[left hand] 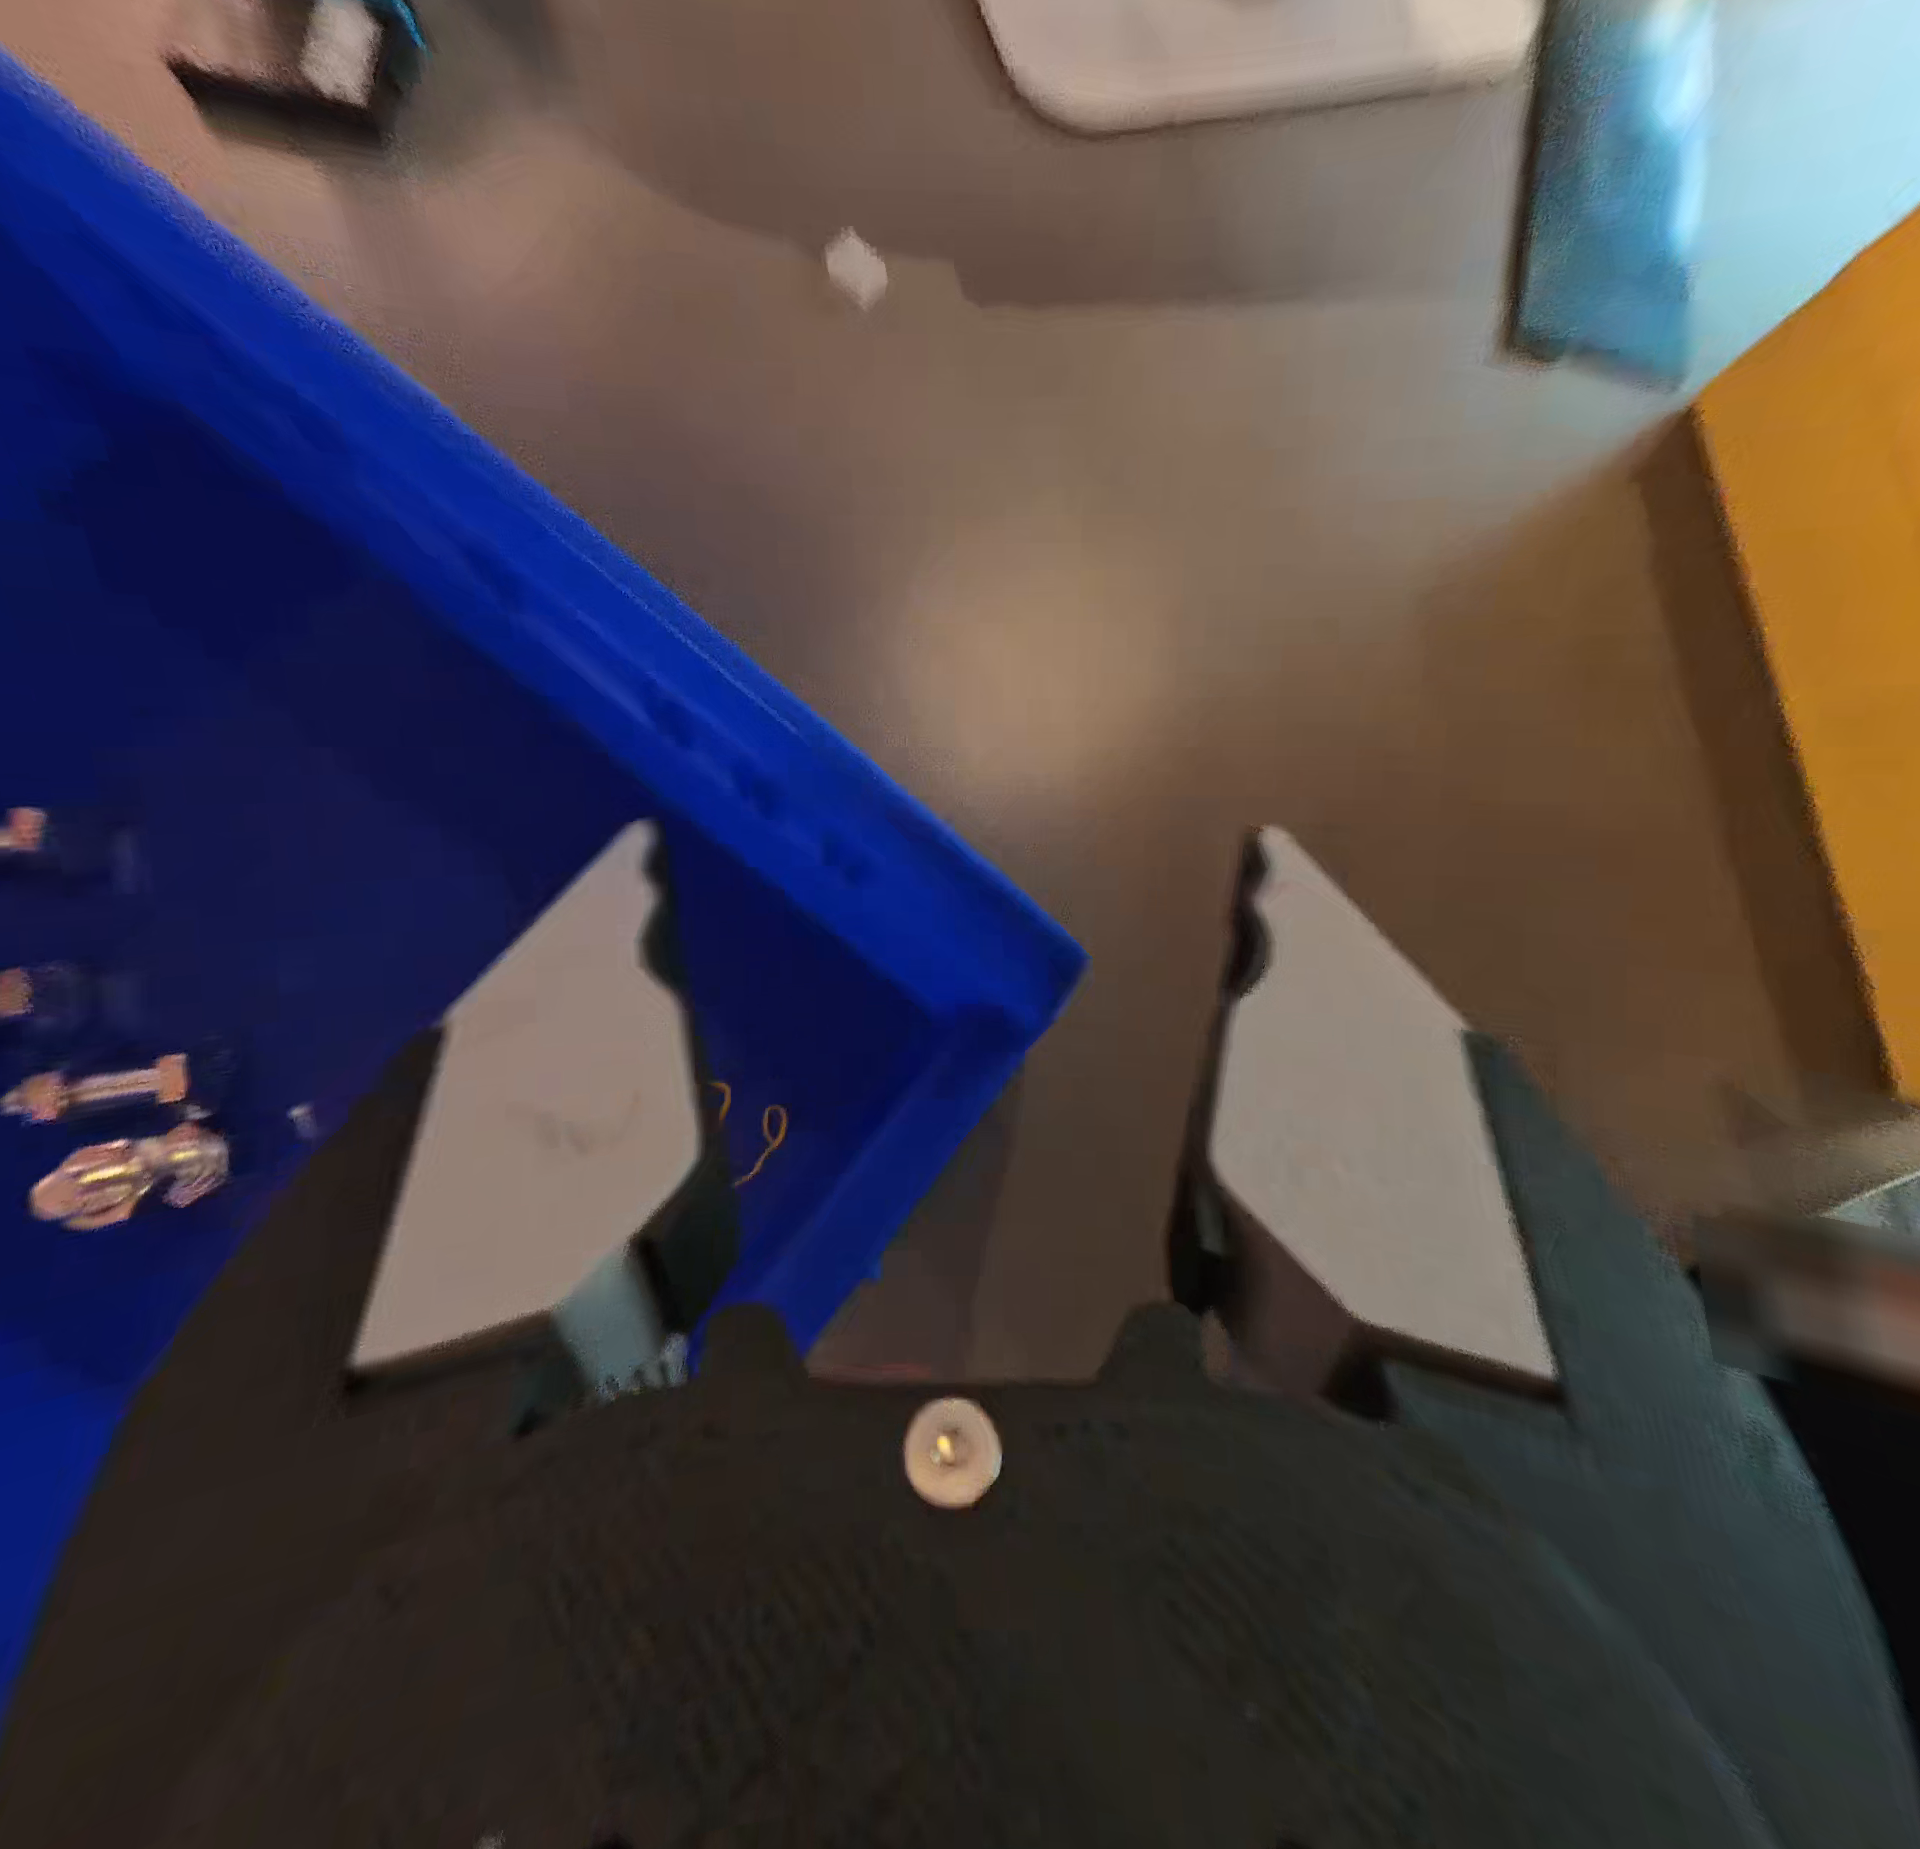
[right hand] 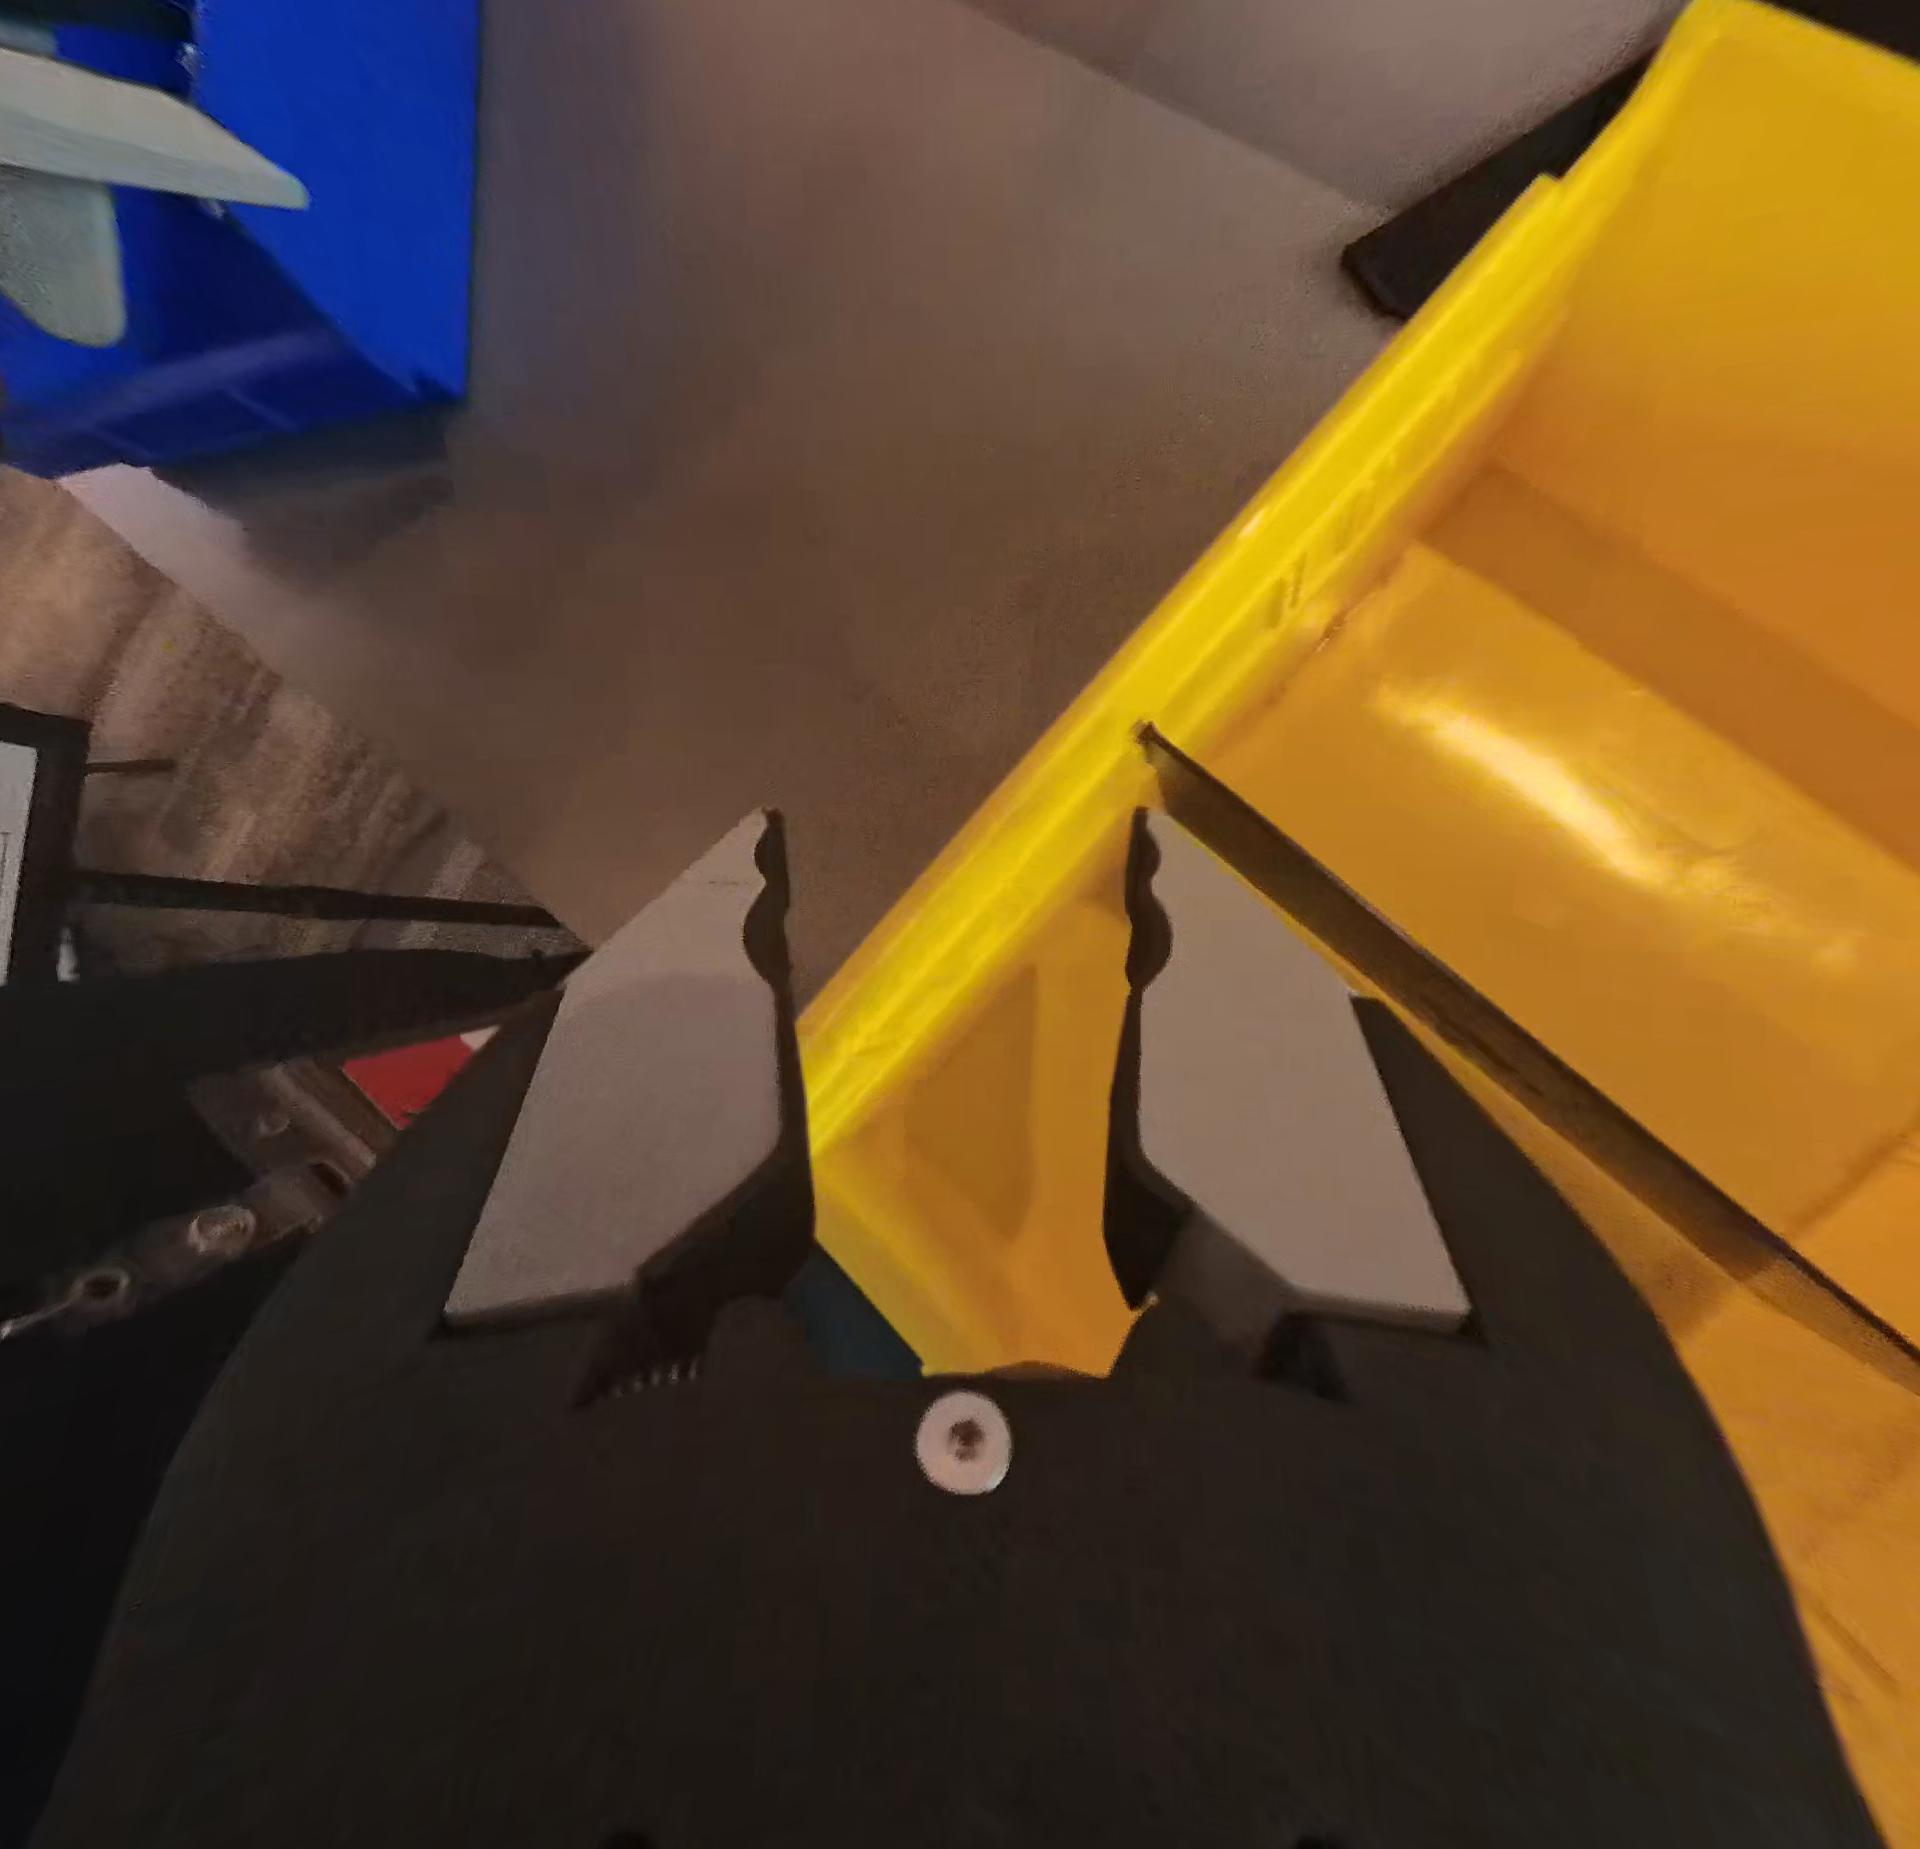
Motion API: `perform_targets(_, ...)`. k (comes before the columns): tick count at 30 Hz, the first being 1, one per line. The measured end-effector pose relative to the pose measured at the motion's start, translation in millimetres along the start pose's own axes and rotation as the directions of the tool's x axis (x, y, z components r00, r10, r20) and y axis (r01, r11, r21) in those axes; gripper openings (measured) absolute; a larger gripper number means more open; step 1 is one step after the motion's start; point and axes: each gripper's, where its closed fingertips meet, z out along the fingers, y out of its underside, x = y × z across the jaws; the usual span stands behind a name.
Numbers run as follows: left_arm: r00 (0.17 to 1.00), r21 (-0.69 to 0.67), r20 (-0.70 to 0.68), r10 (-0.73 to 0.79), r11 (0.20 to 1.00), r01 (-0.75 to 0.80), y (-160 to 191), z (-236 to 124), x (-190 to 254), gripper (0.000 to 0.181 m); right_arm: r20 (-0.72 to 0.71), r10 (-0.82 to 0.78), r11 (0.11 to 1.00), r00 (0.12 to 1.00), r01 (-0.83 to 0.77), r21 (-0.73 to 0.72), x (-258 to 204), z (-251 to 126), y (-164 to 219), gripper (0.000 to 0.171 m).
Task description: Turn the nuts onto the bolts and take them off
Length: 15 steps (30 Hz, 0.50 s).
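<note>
Grey table [left hand: 1039, 573] fills the middle of both views, bare between two bins.

Blue bin [left hand: 312, 604] at left in the left wrist view, one corner lying between the fingers of the left gripper [left hand: 951, 843]. Yellow bin [right hand: 1558, 708] at right in the right wrist view, its near rim running under the right gripper [right hand: 956, 823]; interior shows only bare plastic and a dark thin bar [right hand: 1455, 1020] crossing it diagonally.

Left gripper: jaws spread wide, nothing between them. View blurred.

Right gripper: jaws parted, narrower gap, holding nothing, poised over the yellow bin's corner.

Bolts [left hand: 114, 1165]: several small metallic pieces on the blue bin's floor, far left; too blurred to tell nuts from bolts.

Small white scrap [left hand: 854, 267] on the table, well apart.
</note>
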Motion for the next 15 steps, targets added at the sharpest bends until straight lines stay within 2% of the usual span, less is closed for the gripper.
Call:
perform_targets(1, 0.999, -0.076, -0.008, 0.035, 0.996, -0.035, 12.7, 11.1, -0.5, 0.075, -0.020, -0.005, 1.000, 1.000, 0.004, -0.027, 0.9, 8.8, 5.3, 0.064)
perform_targets(2, 0.998, -0.127, -0.007, 0.067, 0.990, -0.068, 23.2, 17.8, -2.7, 0.064, -0.055, -0.023, 0.997, 0.998, 0.019, -0.073, 5.8, 17.1, 14.3, 0.064)
perform_targets(3, 0.997, -0.135, -0.008, 0.072, 0.988, -0.073, 27.1, 20.6, -2.6, 0.063, -0.057, -0.037, 0.994, 0.998, 0.031, -0.101, 7.0, 22.4, 20.0, 0.063)
perform_targets(4, 0.997, -0.133, 0.000, 0.080, 0.988, -0.079, 27.9, 19.8, -2.5, 0.060, -0.021, -0.033, 0.995, 0.999, 0.031, -0.089, 3.7, 24.0, 19.2, 0.070)
perform_targets(5, 0.995, -0.149, 0.013, 0.104, 0.984, -0.101, 30.4, 16.9, -2.4, 0.056, -0.006, -0.028, 0.996, 1.000, 0.027, -0.082, 4.1, 24.7, 19.0, 0.067)
perform_targets(10, 0.972, -0.262, 0.005, 0.235, 0.938, -0.226, 61.5, -11.9, -3.3, 0.036, 0.025, -0.056, 0.990, 0.998, 0.059, -0.126, 16.7, 16.1, 27.5, 0.071)
perform_targets(13, 0.956, -0.258, -0.023, 0.291, 0.922, -0.287, 78.4, -27.1, -9.7, 0.033, 0.003, -0.050, 0.993, 0.999, 0.050, -0.108, 31.7, 10.2, 25.6, 0.059)
perform_targets(15, 0.962, -0.231, -0.049, 0.269, 0.934, -0.272, 82.8, -33.4, -14.3, 0.033, -0.004, -0.041, 0.995, 0.999, 0.040, -0.087, 38.7, 9.6, 21.5, 0.048)
